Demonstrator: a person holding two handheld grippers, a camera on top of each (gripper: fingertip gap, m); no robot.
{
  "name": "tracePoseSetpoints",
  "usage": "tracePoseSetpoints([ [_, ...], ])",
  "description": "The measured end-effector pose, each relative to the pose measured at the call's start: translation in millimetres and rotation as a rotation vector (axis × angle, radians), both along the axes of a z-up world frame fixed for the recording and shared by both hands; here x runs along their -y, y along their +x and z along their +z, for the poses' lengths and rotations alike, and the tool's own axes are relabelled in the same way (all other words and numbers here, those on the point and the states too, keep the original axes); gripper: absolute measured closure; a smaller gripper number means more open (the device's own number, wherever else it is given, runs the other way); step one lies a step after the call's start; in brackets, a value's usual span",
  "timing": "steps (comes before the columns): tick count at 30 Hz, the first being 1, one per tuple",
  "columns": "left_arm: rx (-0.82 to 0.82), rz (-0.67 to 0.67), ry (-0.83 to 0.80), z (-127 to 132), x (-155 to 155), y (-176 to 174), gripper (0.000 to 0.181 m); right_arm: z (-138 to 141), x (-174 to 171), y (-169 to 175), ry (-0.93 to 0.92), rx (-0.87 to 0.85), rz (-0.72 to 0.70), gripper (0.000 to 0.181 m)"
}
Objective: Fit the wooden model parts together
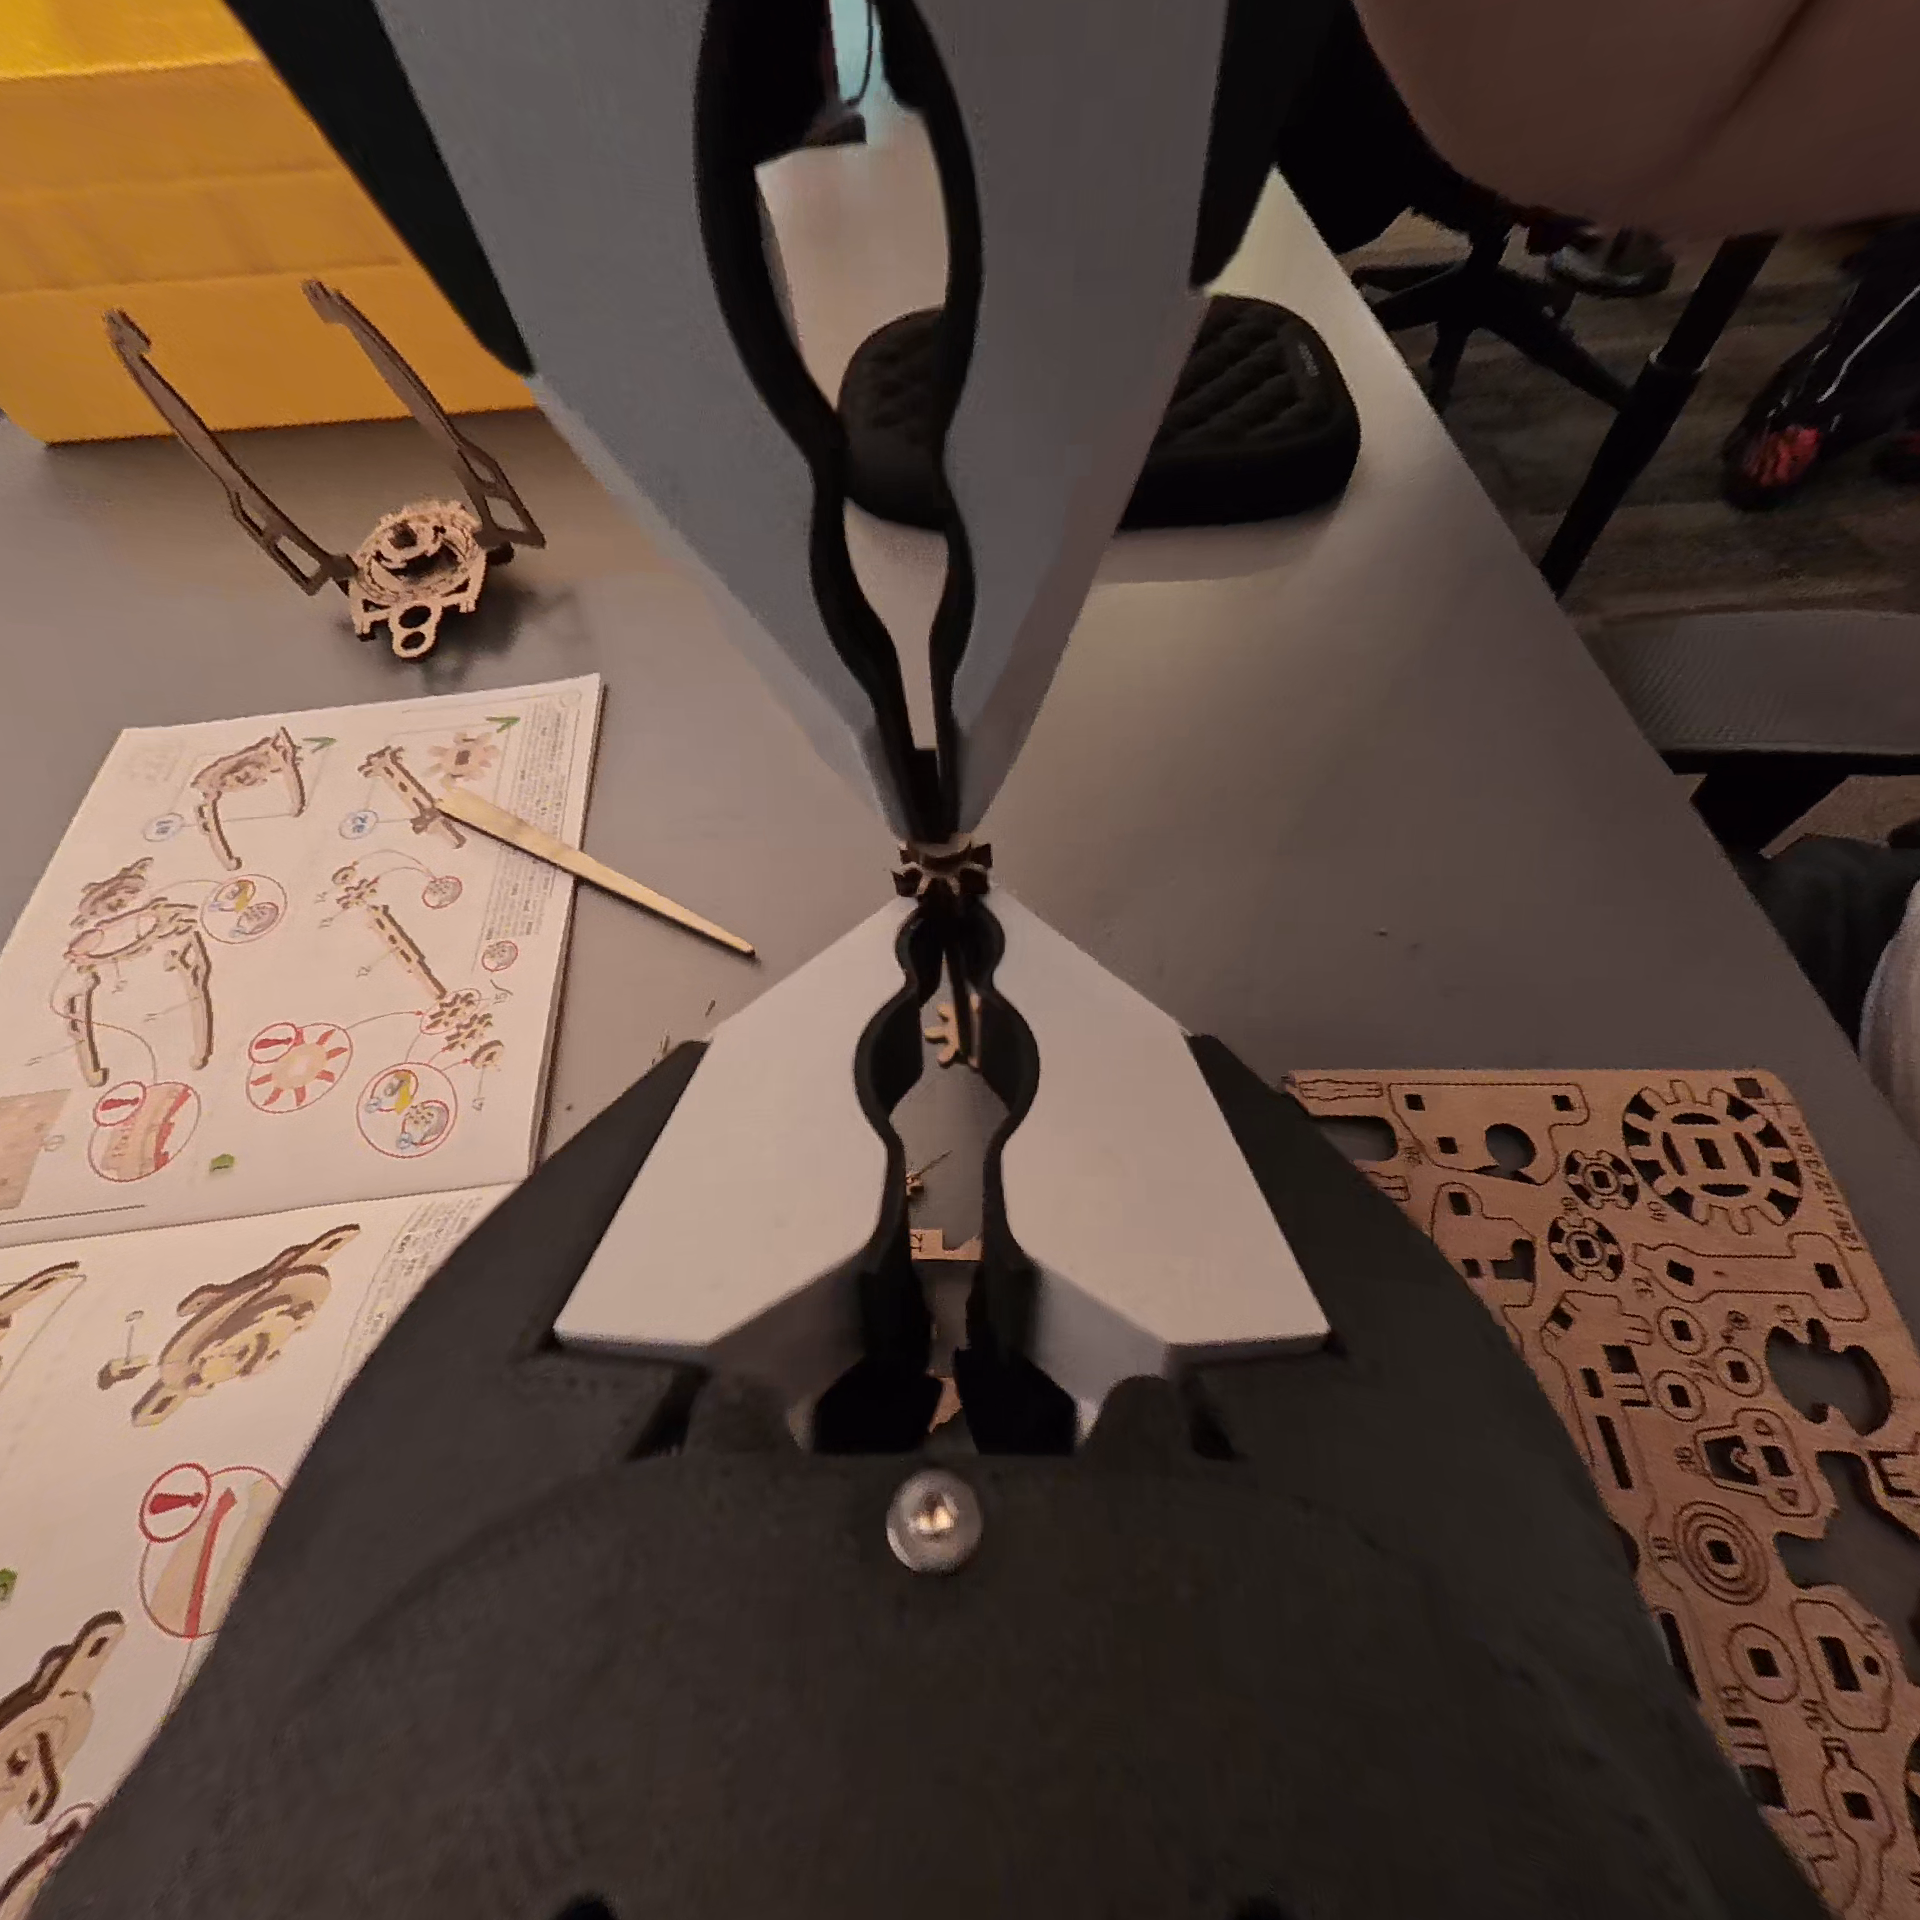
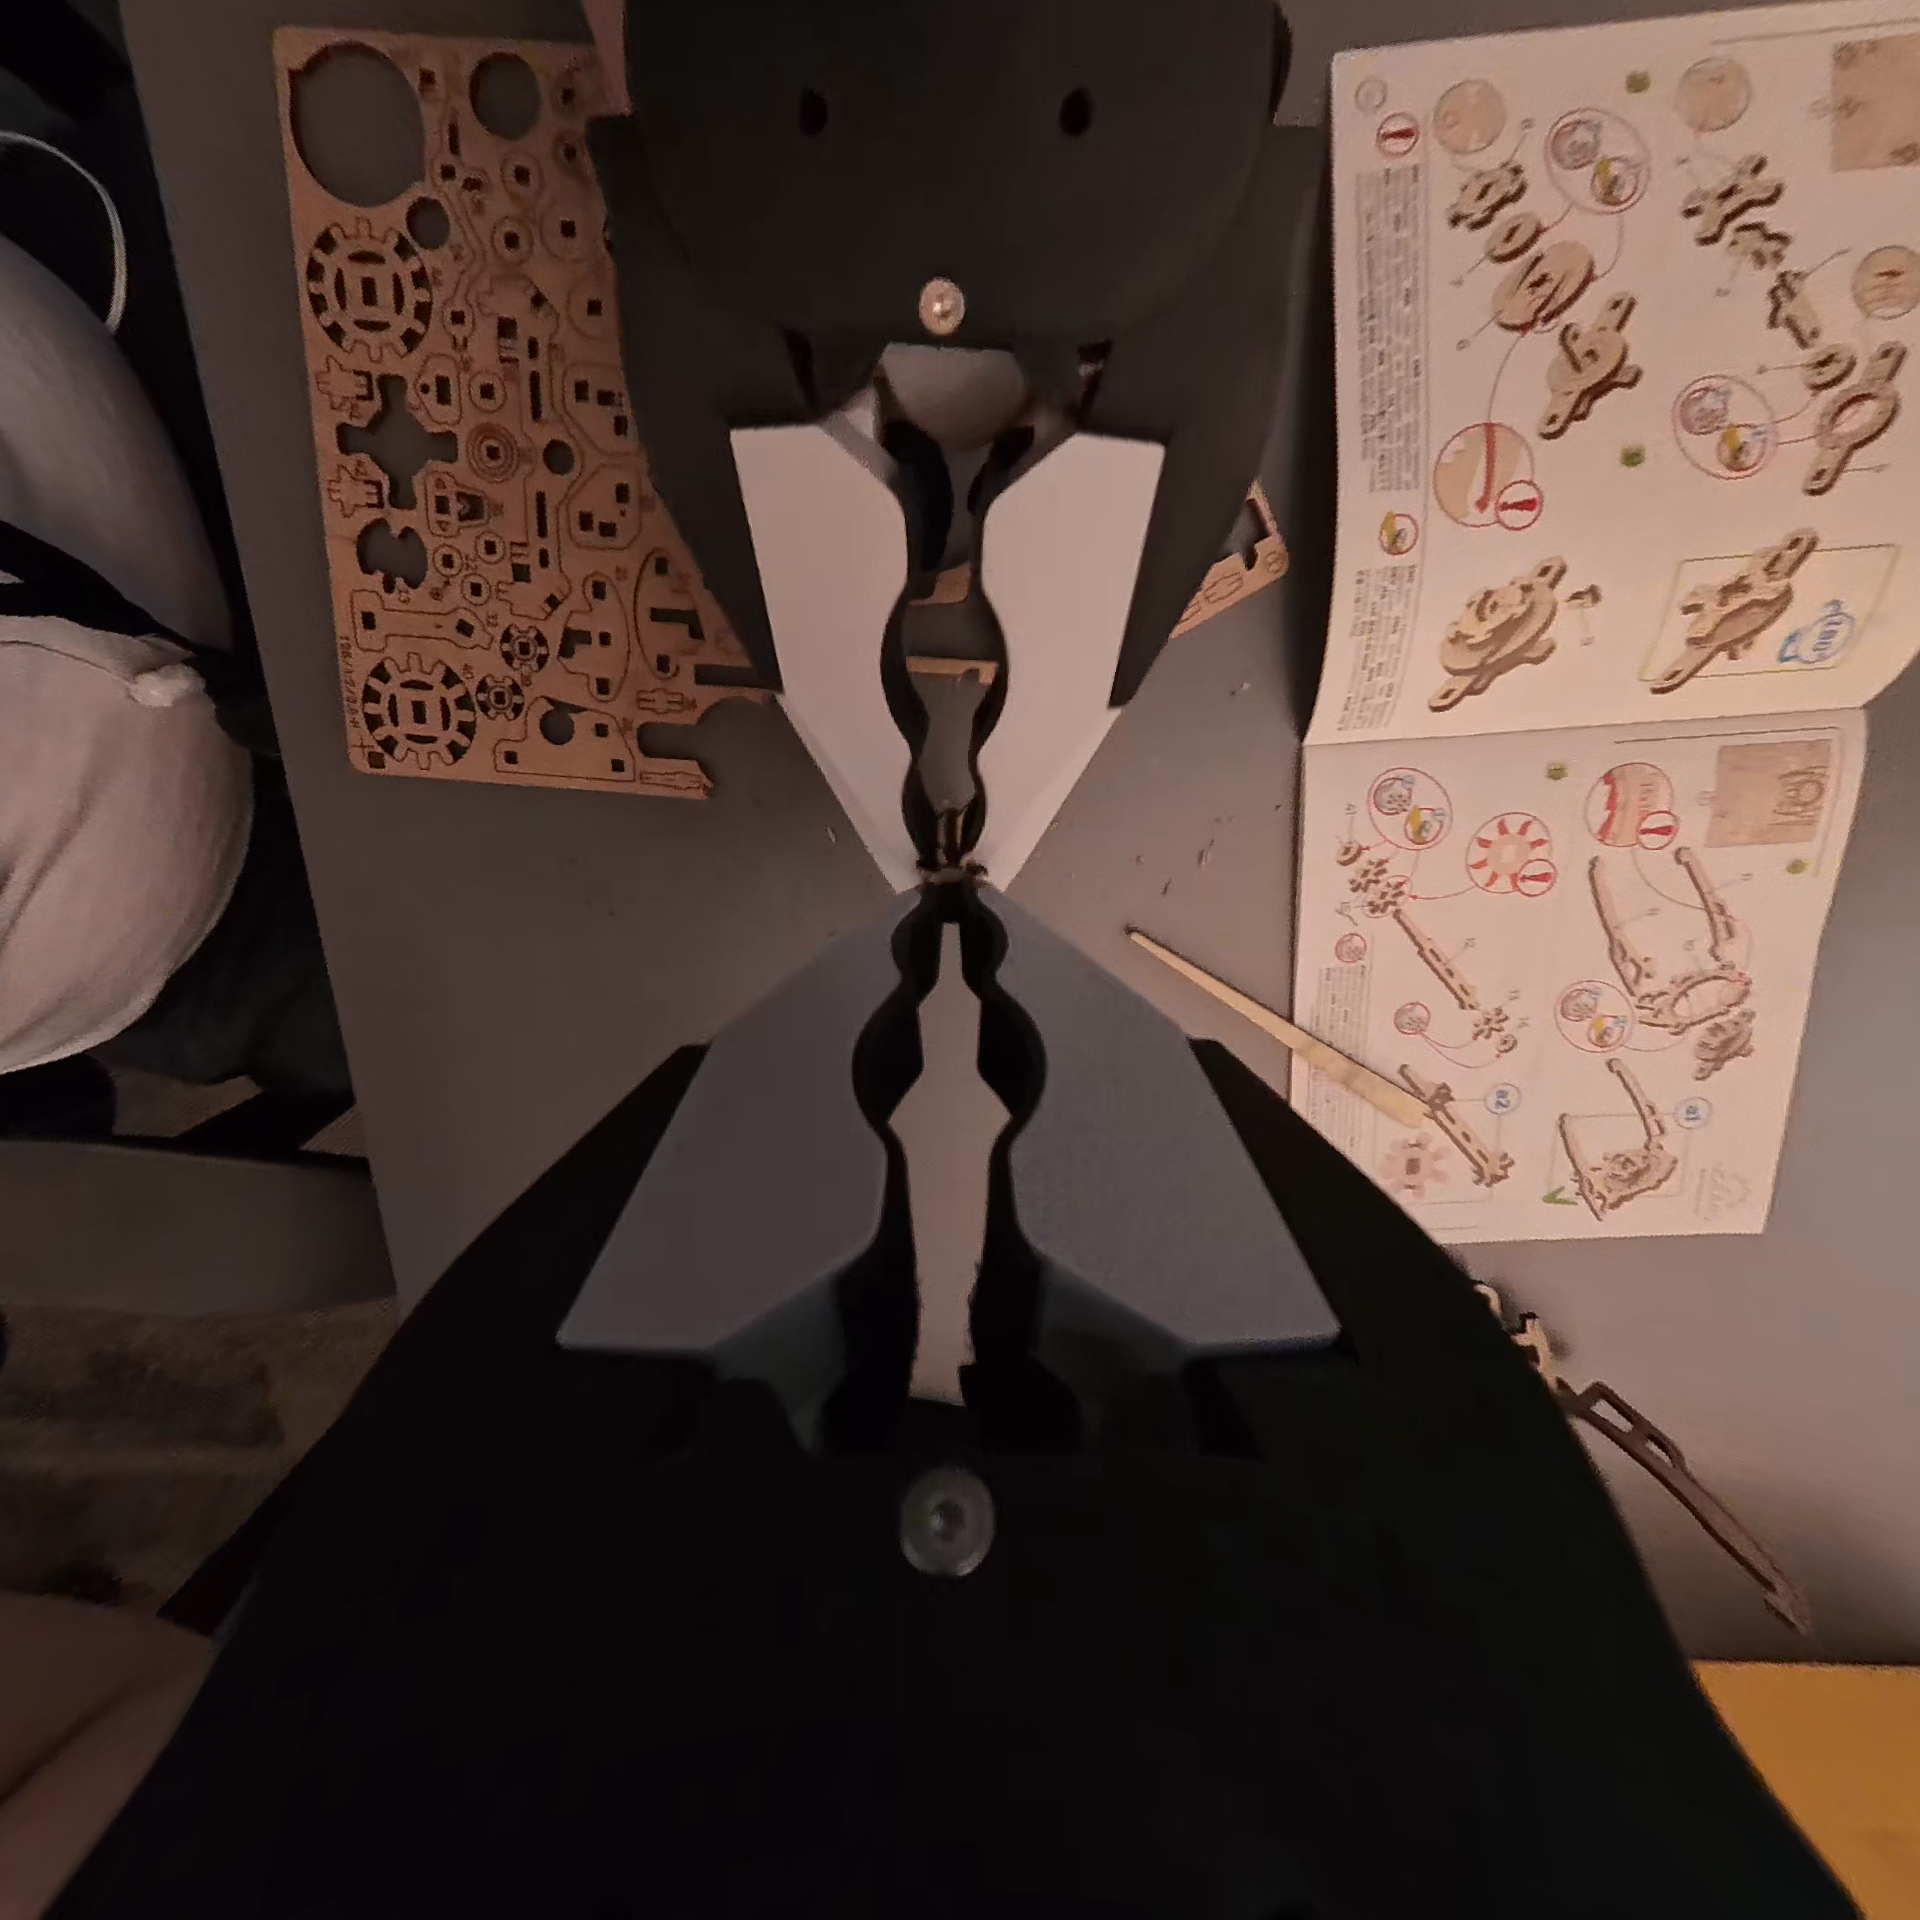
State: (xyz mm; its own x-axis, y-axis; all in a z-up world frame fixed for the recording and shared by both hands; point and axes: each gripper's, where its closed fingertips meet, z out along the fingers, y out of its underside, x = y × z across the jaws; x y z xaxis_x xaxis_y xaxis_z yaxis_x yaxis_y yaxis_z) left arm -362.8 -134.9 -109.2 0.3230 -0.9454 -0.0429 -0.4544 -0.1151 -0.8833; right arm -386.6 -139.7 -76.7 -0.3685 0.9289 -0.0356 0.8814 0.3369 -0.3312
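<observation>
The two grippers meet tip to tip above the grey table (image 1: 1299, 831). My left gripper (image 1: 940, 920) is shut on a thin wooden axle (image 1: 961, 1023), seen edge on, with a small pale toothed piece (image 1: 943, 1039) on it inside the jaws. A small wooden gear (image 1: 940, 868) sits on the axle between the two sets of fingertips. My right gripper (image 1: 935, 816) comes from the far side, its pads closed on a dark sliver of the axle's end just beyond the gear. In the right wrist view the gear (image 2: 945, 876) is edge on between my right gripper (image 2: 940, 914) and the left gripper (image 2: 945, 847).
A plywood parts sheet (image 1: 1610, 1351) lies right of the left gripper. An open instruction booklet (image 1: 260, 987) and a thin wooden stick (image 1: 603, 873) lie left. A part-built model with two dark arms (image 1: 416, 561) stands before a yellow box (image 1: 208, 208). A black pad (image 1: 1247, 416) lies by the table's right edge. The grippers are tip to tip, or close to it.
</observation>
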Motion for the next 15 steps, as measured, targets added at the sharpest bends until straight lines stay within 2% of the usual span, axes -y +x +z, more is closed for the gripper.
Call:
tracePoseSetpoints([
  [8, -0.047, -0.006, -0.031, -8.5, 0.7, -4.6, 0.181, -8.8, 0.3, -3.2, 0.026, 0.059, 0.025, 0.18],
  [10, -0.098, -0.004, -0.031, -15.9, 0.9, -10.1, 0.176, -8.3, -1.1, -5.4, 0.052, 0.056, 0.032, 0.18],
  [15, -0.212, 0.009, 0.016, -29.9, -2.1, -15.6, 0.18, -8.1, -2.0, -6.7, 0.07, 0.071, 0.042, 0.18],
])
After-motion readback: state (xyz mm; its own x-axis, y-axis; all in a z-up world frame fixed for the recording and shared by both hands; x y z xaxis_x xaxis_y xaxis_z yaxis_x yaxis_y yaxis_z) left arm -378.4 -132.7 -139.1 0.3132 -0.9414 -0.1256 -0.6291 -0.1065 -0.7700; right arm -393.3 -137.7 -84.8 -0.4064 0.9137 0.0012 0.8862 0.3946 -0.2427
